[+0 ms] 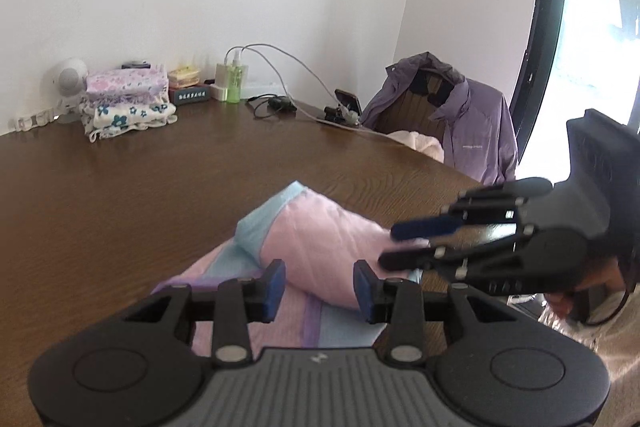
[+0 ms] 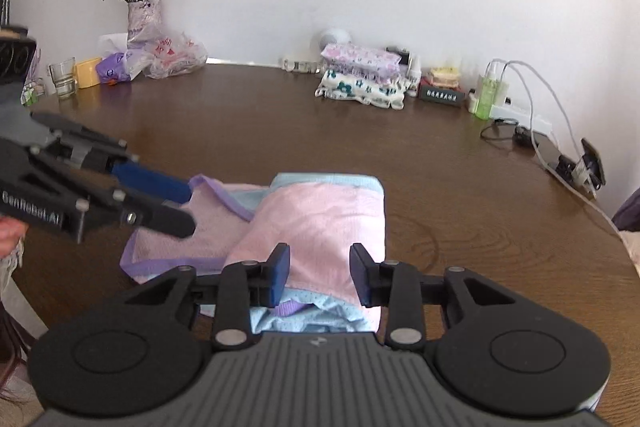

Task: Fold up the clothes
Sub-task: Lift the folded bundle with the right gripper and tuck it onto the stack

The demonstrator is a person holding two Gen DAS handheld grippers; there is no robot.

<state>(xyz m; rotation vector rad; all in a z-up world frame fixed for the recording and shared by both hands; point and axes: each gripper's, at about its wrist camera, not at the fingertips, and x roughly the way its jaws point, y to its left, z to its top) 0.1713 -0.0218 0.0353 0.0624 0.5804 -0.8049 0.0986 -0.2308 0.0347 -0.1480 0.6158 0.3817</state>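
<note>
A pink garment (image 2: 316,215) with light blue and purple trim lies partly folded on the brown wooden table (image 2: 280,131). One pink layer is laid over the rest, and its purple-edged part (image 2: 176,251) spreads to the left. My right gripper (image 2: 320,277) hovers at the garment's near edge, open, with the pink fold showing between its blue pads. My left gripper (image 2: 172,201) reaches in from the left over the purple-trimmed corner, also open. In the left wrist view the left gripper (image 1: 320,287) straddles the pink fold (image 1: 320,239), and the right gripper (image 1: 404,245) comes in from the right.
A stack of folded floral clothes (image 2: 360,79) sits at the back by the wall, near a small fan (image 1: 70,83). A green bottle (image 2: 486,95), charger cables and a phone stand (image 2: 588,163) lie back right. A vase of flowers (image 2: 142,19), a glass and bags stand back left. A purple jacket (image 1: 468,131) hangs on a chair.
</note>
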